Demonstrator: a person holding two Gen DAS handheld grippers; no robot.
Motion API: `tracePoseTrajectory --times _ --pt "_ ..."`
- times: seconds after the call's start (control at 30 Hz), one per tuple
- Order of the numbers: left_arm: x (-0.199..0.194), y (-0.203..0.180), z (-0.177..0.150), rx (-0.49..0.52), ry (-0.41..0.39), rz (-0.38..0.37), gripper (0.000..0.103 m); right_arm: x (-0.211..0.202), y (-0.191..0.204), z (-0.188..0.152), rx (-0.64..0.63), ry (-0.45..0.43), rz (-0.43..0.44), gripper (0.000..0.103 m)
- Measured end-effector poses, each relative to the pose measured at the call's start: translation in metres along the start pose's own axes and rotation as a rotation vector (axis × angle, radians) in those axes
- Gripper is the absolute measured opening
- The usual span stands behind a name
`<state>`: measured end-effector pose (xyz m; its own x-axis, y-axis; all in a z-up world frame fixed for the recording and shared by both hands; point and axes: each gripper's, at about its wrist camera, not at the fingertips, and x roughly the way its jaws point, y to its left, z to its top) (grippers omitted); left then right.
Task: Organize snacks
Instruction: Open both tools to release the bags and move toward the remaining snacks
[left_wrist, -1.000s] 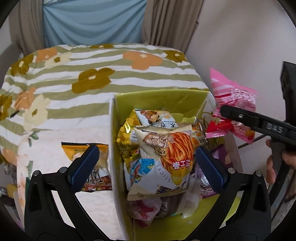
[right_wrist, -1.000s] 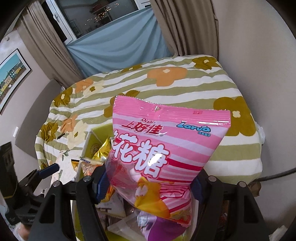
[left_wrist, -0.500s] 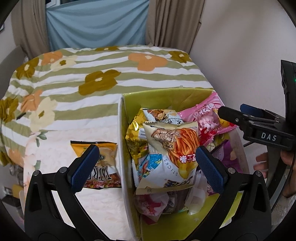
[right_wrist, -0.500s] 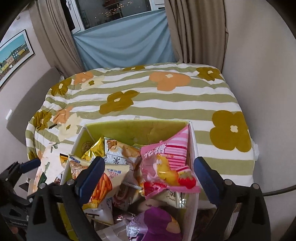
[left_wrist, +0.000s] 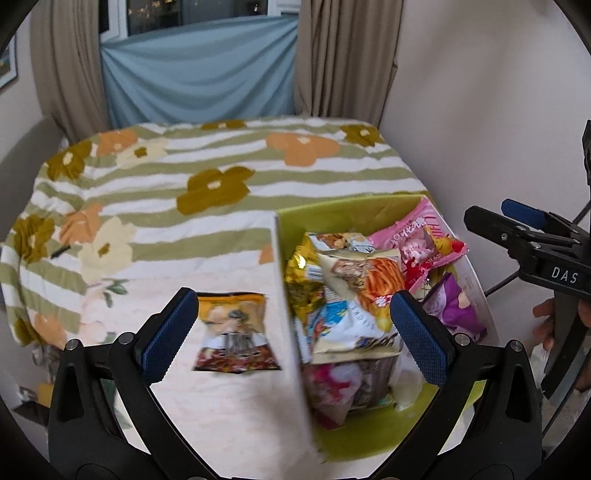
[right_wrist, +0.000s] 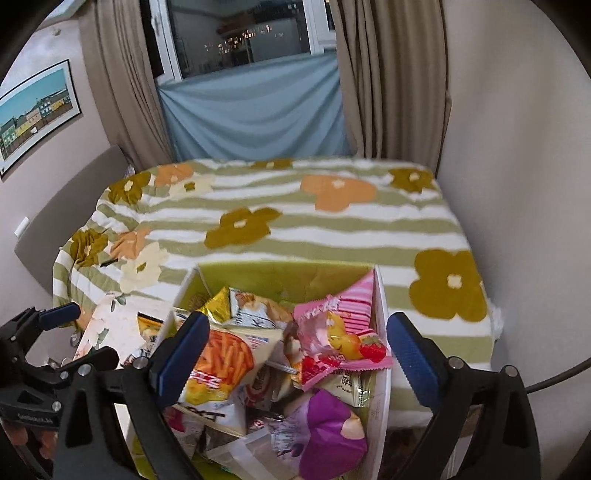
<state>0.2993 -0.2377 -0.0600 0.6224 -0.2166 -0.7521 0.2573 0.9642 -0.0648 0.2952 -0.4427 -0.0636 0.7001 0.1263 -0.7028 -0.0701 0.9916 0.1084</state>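
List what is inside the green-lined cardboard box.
On top lie a pink striped marshmallow bag, an orange sticks bag, a gold packet and a purple packet. More wrappers lie beneath, mostly covered.

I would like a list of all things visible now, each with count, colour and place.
box: one, white outside, green inside, on the bed
pink bag: one, pink striped, in the box, right side
stick snack bag: one, white and orange, on top of the pile
purple bag: one, purple, near right of the box
yellow bag: one, on the bed, left of the box
blanket: one, green stripes, flowers
left gripper: jaws open, empty
right gripper: jaws open, empty
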Motion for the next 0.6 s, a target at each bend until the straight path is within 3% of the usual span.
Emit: tracePoseTrajectory --times 0.23,0.6 --pt "-0.057 0.055 -0.018 0.03 -0.119 0.051 0.103 -0.04 0.062 -0.005 -0.039 -0.089 -0.034 0.098" --pt "-0.094 0.184 -0.061 -0.025 -0.058 0.056 0.103 -0.047 0.169 -0.028 -0.027 -0.062 -0.006 0.1"
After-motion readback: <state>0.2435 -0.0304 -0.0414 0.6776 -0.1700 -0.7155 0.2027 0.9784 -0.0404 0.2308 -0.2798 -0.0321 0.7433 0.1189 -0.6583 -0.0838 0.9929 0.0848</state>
